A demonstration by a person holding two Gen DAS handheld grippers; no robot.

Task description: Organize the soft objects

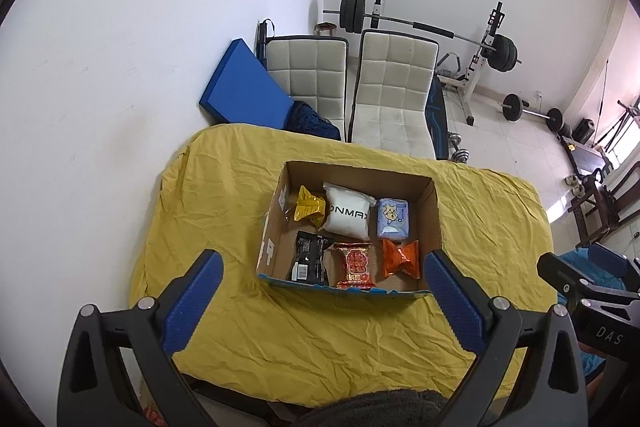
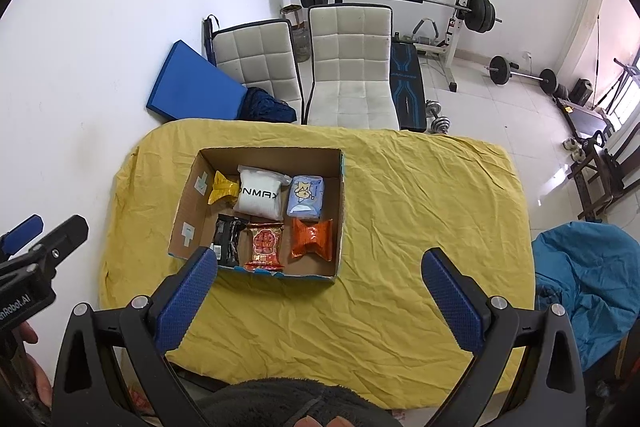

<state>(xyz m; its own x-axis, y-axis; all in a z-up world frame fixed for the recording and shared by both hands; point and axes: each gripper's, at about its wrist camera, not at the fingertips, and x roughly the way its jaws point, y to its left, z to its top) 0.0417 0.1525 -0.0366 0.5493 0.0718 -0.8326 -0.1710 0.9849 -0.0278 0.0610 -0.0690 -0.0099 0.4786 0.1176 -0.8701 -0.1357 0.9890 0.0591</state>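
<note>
An open cardboard box (image 1: 430, 211) (image 2: 340, 211) sits on the yellow-covered table (image 1: 224, 195) (image 2: 420, 195). Inside lie several soft packets: a yellow packet (image 1: 308, 209) (image 2: 222, 187), a white pouch (image 1: 347, 215) (image 2: 260, 197), a blue tissue pack (image 1: 393, 219) (image 2: 306, 197), a black packet (image 1: 308, 257) (image 2: 227, 241), a red packet (image 1: 354, 265) (image 2: 264, 247) and an orange packet (image 1: 401, 259) (image 2: 313, 239). My left gripper (image 1: 322, 265) is open and empty, held above the box's near edge. My right gripper (image 2: 320, 261) is open and empty, near the box's front right corner.
Two white padded chairs (image 1: 394, 95) (image 2: 348, 67) and a blue mat (image 1: 244, 87) (image 2: 192, 87) stand behind the table. A barbell rack (image 1: 480, 47) (image 2: 460, 11) and dumbbells stand at the back. A blue cloth (image 2: 588, 279) lies at the right.
</note>
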